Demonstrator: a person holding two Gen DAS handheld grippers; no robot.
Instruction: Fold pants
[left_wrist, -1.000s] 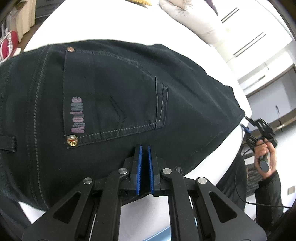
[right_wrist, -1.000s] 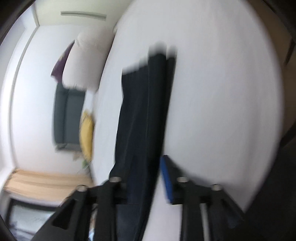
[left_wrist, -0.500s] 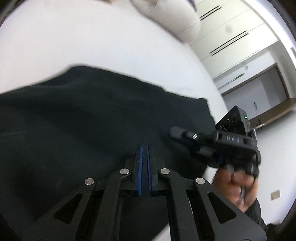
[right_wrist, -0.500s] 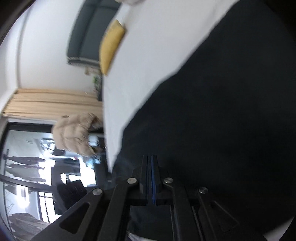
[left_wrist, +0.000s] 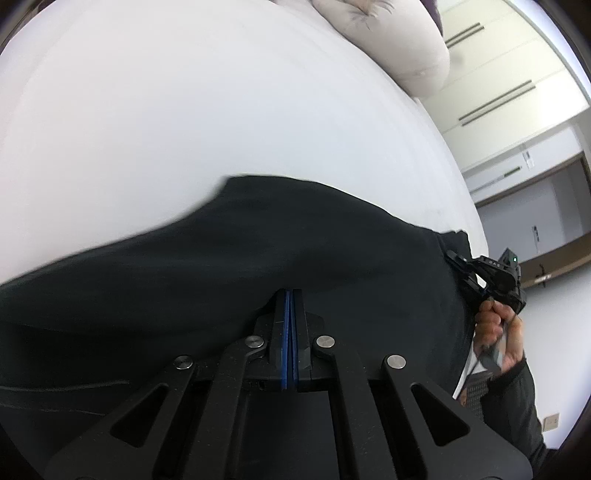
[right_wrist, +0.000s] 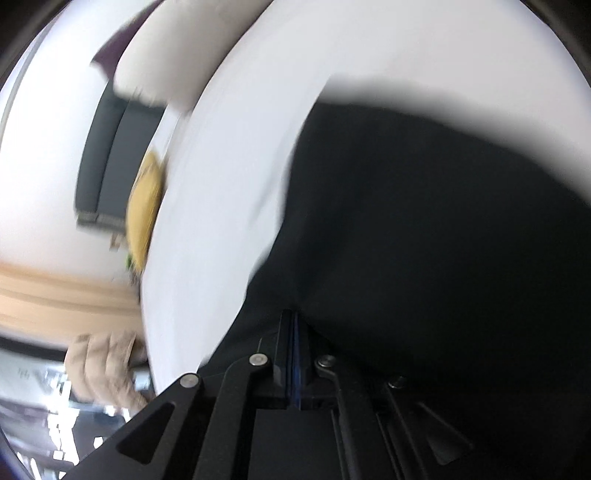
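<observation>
Pants (left_wrist: 258, 251), one pair, pinched by two grippers' closed jaws.

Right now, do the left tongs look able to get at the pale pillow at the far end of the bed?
Probably not as they stand. The left tongs are shut at the near edge of the black pants, and a wide stretch of white bed lies between them and the pillow.
</observation>
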